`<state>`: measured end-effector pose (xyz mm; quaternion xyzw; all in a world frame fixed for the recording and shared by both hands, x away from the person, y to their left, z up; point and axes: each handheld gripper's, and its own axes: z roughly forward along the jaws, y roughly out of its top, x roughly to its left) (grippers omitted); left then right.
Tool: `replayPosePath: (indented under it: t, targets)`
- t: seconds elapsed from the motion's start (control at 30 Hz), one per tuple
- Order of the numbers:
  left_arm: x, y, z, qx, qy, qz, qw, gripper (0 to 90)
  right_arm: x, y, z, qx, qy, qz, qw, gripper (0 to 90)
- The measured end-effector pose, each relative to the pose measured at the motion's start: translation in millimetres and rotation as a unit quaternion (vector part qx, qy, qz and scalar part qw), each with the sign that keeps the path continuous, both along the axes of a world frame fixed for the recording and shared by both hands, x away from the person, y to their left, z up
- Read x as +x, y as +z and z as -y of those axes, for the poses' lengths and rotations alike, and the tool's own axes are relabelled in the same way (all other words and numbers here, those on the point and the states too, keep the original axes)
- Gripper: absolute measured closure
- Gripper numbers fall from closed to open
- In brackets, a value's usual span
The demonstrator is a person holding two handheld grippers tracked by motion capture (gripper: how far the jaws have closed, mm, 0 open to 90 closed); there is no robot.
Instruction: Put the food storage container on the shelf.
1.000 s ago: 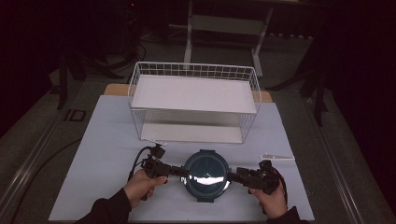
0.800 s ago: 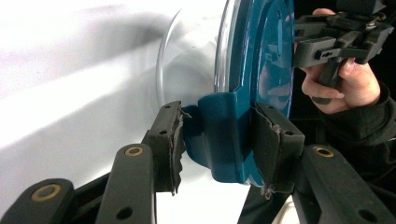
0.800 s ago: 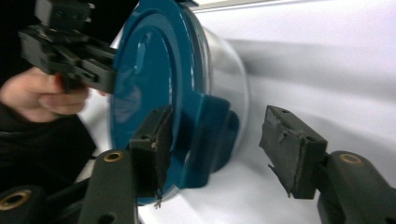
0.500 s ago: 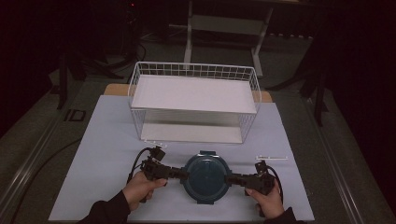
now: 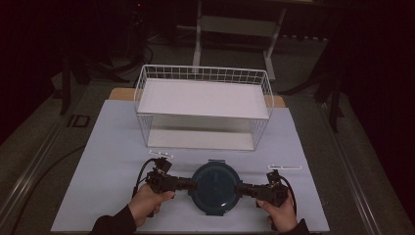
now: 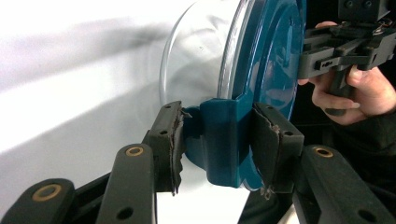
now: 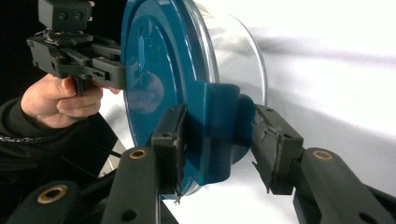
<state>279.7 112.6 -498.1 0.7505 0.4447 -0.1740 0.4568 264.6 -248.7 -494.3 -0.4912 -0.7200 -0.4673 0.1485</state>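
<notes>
Both tools flanked the teal-lidded glass container (image 5: pixel 214 187) on the bench (image 5: pixel 112 142) before the wire basket (image 5: pixel 203 105): the left tool (image 5: pixel 188 184) already pinched its latch, and the right tool (image 5: pixel 242 189) had just been closing around the opposite latch, suggesting a two-handed lift came next.

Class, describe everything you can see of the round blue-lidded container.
The container is a round, clear, glassy-looking bowl under a glossy teal plastic lid with clip flaps at its sides. It sits lid up on the white table before the wire basket. The left tongs and right tongs each straddle a side flap.
</notes>
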Motion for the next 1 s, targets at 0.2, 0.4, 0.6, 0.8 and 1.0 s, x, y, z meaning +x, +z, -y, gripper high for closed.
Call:
replayPosePath:
  t: [0.2,0.4,0.6,0.8,1.0]
  targets:
    - [2.7,8.7,-4.6,-0.001,0.003,0.016,0.9999,56.2,3.9,4.8,-2.2,0.006,0.009,0.018,0.9998,56.7]
    - [7.8,19.9,-10.3,0.003,0.019,0.039,0.9991,56.0,12.7,12.3,-8.3,0.009,0.009,0.036,0.9993,56.6]
    - [17.4,27.9,-16.2,0.004,0.031,0.055,0.9980,56.0,27.3,20.8,-15.4,0.007,0.010,0.052,0.9985,56.5]
    - [31.8,34.1,-21.4,0.003,0.039,0.085,0.9956,56.0,46.7,26.1,-20.9,0.010,0.017,0.086,0.9961,56.5]
    - [49.7,30.7,-24.3,0.005,0.049,0.092,0.9945,55.9,68.0,26.2,-25.6,0.005,0.017,0.097,0.9951,56.4]
